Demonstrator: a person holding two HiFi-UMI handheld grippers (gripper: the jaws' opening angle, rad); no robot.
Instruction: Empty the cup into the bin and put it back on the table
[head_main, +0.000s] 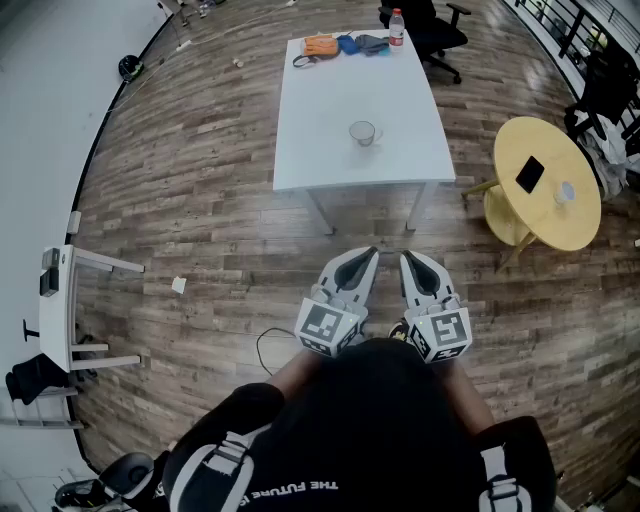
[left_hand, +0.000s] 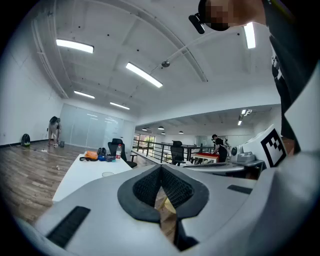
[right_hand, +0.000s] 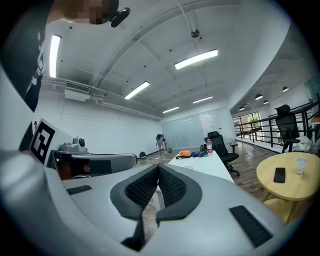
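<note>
White table (head_main: 330, 100) fills the upper head view, well ahead of both grippers. A clear glass cup (head_main: 363, 132) stands upright near its middle, untouched. The left gripper (head_main: 368, 254) and right gripper (head_main: 408, 257) are side by side, close to the person (head_main: 380, 420), above wood floor (head_main: 200, 200), and point toward the table. No bin shows in any view.

Likely risks: jaws that arrive shut would knock the smooth cup over, and a search for the bin could spill whatever it holds.

Left gripper view: the left gripper (left_hand: 161, 169) has its jaws pressed together on nothing. The cup (left_hand: 107, 174) sits far ahead of it, to the left.

Right gripper view: the right gripper (right_hand: 158, 168) is likewise closed and empty. The cup (right_hand: 188, 167) is far ahead, slightly right.
</note>
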